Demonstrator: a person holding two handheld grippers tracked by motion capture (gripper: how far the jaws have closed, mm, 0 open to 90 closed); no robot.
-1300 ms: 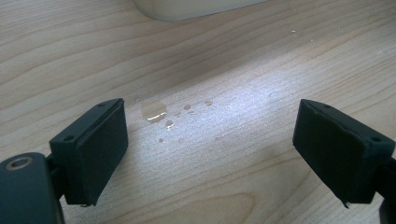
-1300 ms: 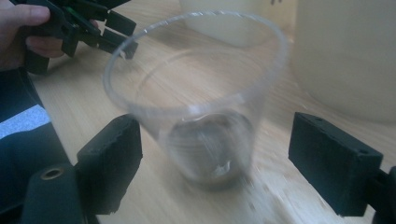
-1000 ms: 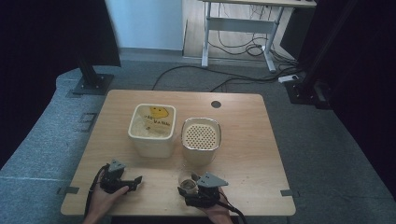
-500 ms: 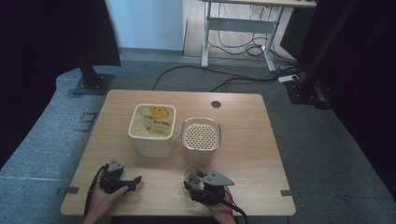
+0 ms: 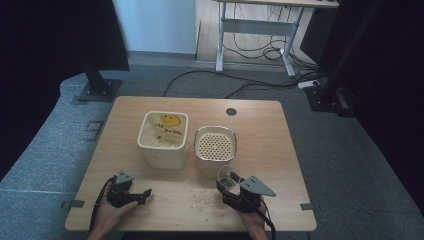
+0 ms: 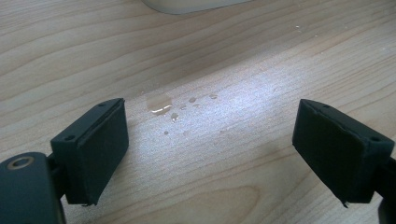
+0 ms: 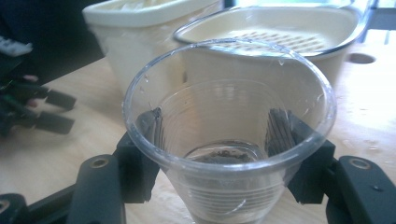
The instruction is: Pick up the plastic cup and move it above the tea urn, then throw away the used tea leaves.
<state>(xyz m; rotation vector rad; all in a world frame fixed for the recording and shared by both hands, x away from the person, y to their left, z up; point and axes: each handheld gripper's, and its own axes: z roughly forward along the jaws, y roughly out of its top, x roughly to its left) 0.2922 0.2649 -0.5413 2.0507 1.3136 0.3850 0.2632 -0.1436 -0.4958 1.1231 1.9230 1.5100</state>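
Wood-grain counter point(image 5: 280, 150) spans the high view, standing on grey carpet. On it, toward the far middle, sits a cream tub point(image 5: 162, 145) with a yellow mark on its inner wall and pale contents. Just beside it, on the right, stands a smaller cream container topped by a perforated strainer point(image 5: 215, 145). Pale crumbs point(image 5: 202, 196) are scattered over the wood in front of these two.

Near the front edge, the right tongs point(image 5: 229, 184) have just been closing, and their black pads now press on both sides of a clear plastic cup point(image 7: 229, 154). The cup stands upright between the pads, just in front of the strainer container, with a little dark residue at its bottom; the right gripper view shows the pads through its ribbed wall.

The left tongs point(image 5: 142, 194) rest low over the counter at the front left, well apart from the cup, jaws spread wide with nothing between them. Beneath them, the left gripper view shows a few small water droplets point(image 6: 163, 107) on the wood.
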